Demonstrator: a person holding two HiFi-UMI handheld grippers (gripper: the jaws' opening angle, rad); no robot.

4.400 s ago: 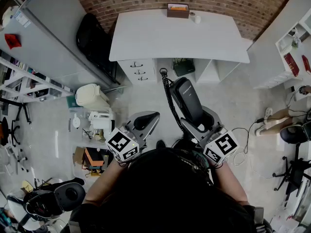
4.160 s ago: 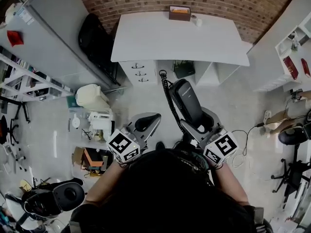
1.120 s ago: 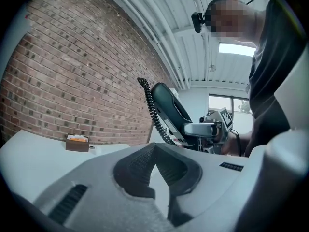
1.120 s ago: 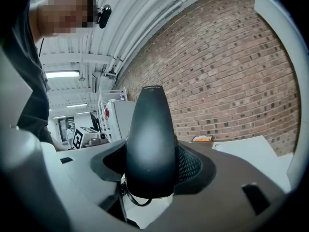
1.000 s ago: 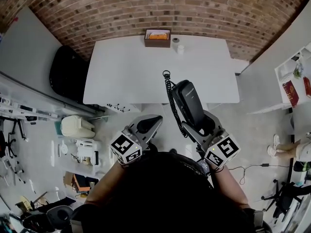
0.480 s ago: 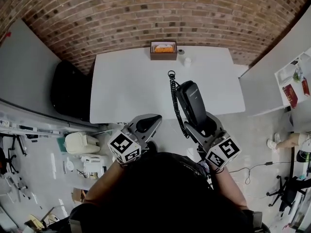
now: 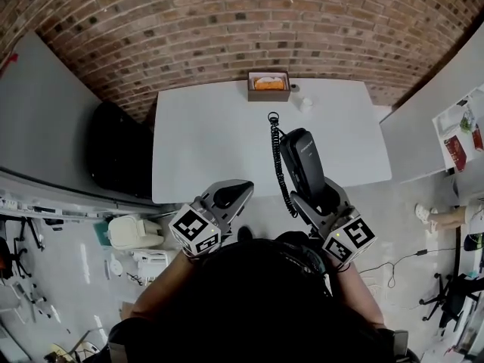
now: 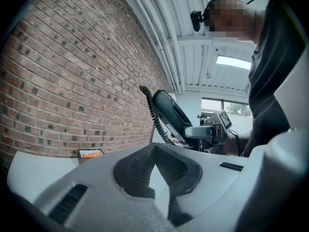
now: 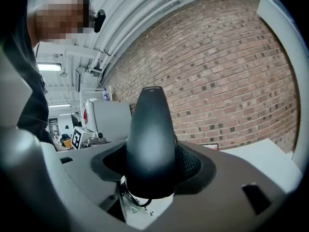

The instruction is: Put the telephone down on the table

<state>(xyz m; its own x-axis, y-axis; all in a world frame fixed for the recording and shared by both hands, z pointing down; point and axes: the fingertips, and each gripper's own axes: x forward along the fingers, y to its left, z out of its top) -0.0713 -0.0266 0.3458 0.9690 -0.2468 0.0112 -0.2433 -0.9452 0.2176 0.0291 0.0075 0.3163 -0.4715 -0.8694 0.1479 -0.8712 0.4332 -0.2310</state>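
Your right gripper [image 7: 324,201] pinches the black telephone [image 7: 302,163], which shows over the near edge of the white table [image 7: 204,134]. Your left gripper [image 7: 231,193]: tips pressed together, nothing between. Brick wall [image 7: 227,21] backs the table; small box [image 7: 268,86] at its far edge.

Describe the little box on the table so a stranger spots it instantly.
Against the red brick wall stands a white table. At its far edge sits a small brown open box, orange inside, unlike the small white object beside it.

box [image 7: 268,86] at far edge of table [image 7: 204,142], telephone [image 7: 305,165] over near edge
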